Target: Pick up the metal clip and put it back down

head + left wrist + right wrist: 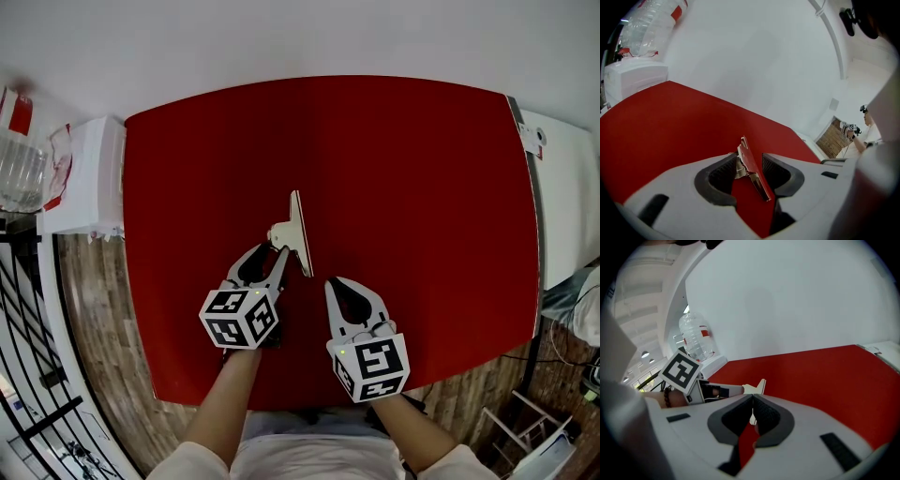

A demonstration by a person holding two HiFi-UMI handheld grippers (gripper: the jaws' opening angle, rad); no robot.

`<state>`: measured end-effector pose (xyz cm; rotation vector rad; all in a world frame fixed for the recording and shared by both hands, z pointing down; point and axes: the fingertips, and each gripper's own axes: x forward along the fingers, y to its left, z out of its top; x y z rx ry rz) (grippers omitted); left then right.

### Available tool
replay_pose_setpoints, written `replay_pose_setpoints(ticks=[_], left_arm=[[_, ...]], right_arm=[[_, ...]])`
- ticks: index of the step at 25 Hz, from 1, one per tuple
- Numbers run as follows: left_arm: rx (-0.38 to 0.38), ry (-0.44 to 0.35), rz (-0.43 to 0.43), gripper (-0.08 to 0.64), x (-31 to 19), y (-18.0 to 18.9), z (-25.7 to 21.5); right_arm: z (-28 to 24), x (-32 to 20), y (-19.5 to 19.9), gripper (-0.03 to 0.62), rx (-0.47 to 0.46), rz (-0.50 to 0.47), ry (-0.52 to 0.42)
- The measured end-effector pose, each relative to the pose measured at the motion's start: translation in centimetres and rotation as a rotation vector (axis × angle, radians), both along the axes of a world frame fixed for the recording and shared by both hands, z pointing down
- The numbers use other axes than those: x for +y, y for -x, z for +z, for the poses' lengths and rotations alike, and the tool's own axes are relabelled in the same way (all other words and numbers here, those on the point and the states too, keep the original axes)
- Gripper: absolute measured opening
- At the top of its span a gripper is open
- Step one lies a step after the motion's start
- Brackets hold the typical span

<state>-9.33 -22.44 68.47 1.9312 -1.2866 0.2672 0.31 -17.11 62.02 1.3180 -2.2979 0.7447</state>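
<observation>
Right hand-held gripper (pixel 338 282): nearest the person, low over the red worktop (pixel 412 169), jaws together, nothing between them. Left hand-held gripper (pixel 271 251): just beside it, jaws apart. Metal clip (pixel 299 232): resting on the worktop, its handle end between the left jaws, pads not pressing on it; its long blade runs away from the person. Far left, off the worktop: white box (pixel 89 178), plastic bottle (pixel 19 164).
</observation>
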Motion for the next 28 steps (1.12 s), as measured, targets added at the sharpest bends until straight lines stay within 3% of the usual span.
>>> replay_pose_setpoints(ticks=[13, 16, 22, 28], left_arm=[[0.073, 0.085, -0.016, 0.151, -1.9, 0.3, 2.5], [0.093, 0.092, -0.019, 0.071, -2.0, 0.2, 2.4], [0.188, 0.085, -0.014, 0.015, -2.2, -0.9, 1.0], [0.115, 0.026, 0.060, 0.008, -2.1, -2.0, -0.5]], right_arm=[[0.9, -1.4, 0.6, 0.008, -0.004, -0.008, 0.007], [1.0, -1.3, 0.5, 0.008, 0.003, -0.010, 0.005], [0.9, -1.2, 0.4, 0.007, 0.011, -0.015, 0.001], [0.9, -1.0, 0.4, 0.008, 0.012, -0.015, -0.002]])
